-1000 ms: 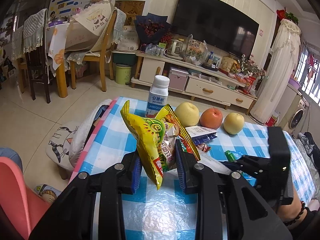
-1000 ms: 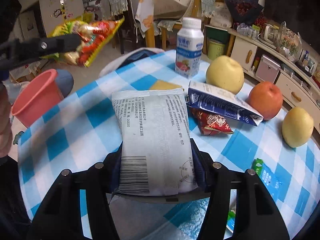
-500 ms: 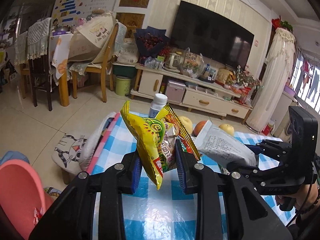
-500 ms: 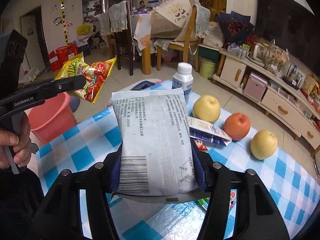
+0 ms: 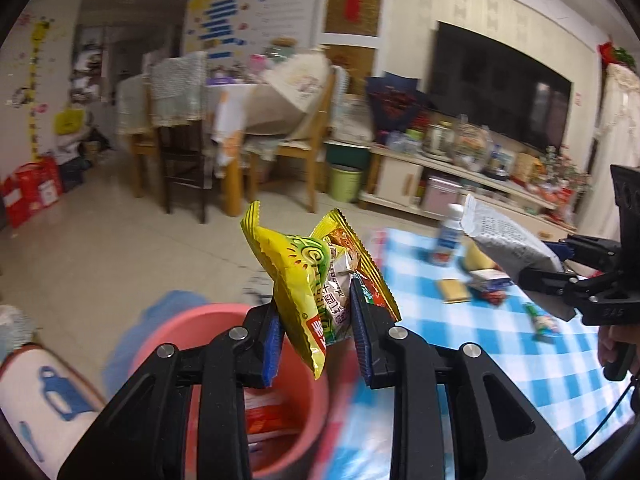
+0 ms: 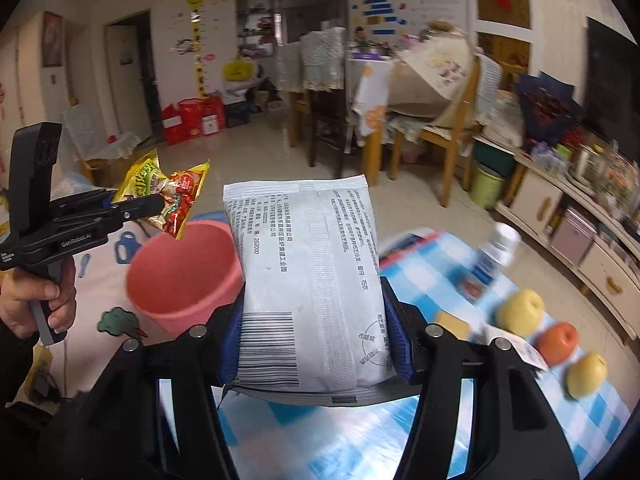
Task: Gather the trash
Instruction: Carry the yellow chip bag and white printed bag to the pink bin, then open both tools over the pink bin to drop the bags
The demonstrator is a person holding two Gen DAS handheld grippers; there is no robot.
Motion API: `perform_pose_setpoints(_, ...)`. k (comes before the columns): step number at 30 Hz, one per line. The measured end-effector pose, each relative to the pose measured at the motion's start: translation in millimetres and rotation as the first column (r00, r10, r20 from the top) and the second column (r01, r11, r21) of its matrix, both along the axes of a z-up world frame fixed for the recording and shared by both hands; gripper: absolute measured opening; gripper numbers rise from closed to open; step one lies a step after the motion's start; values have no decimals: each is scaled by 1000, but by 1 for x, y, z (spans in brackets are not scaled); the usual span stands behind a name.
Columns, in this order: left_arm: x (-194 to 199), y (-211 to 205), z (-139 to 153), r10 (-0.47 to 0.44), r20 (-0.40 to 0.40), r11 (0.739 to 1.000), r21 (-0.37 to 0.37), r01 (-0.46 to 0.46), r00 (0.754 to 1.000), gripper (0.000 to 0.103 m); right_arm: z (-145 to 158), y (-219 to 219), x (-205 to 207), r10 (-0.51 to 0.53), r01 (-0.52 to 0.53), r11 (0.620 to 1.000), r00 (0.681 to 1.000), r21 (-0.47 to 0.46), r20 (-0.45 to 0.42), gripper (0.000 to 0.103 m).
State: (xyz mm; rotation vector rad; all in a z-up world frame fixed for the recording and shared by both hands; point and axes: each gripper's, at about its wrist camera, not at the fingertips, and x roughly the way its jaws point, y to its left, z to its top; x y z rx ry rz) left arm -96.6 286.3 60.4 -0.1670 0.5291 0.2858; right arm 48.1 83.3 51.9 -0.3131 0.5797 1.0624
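Both grippers have swung off the worktop toward the pink bin. Left gripper, clamped on the snack wrappers, now hangs over the bin's rim; right gripper, pinching the grey pouch, trails beside it.

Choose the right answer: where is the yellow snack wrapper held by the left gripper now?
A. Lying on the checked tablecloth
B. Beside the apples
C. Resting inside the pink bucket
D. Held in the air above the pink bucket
D: the left gripper is shut on the yellow snack wrapper, which hangs over the pink bucket's opening, not yet dropped.
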Motion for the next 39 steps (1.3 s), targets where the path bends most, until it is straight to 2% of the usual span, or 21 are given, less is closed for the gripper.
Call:
perform_pose_setpoints(5,-31,47,1,72,-29,997,0,-72,997,31,5,68,-26,101,-101,995,995,14,-24,60)
perform_pose_setpoints(10,-41,68,-7,86,-53,996,-16,-87,995,31,6,129,-48,168,-168,986,985,-2,-41,60)
perform_pose_setpoints(14,-36,79,-21,84,-84,996,-27,-86,993,31,2,157,-54,179,-180,984,983,-19,-49,60)
perform_pose_setpoints(25,-25,92,-55,83,-128,994,-65,-92,988,31,-16,184,-51,153,-157,987,984,-42,-88,60)
perform_pose_setpoints(39,-12,95,-72,84,-166,993,-70,-96,983,32,-37,202,-47,157,-166,983,981,-76,-116,61)
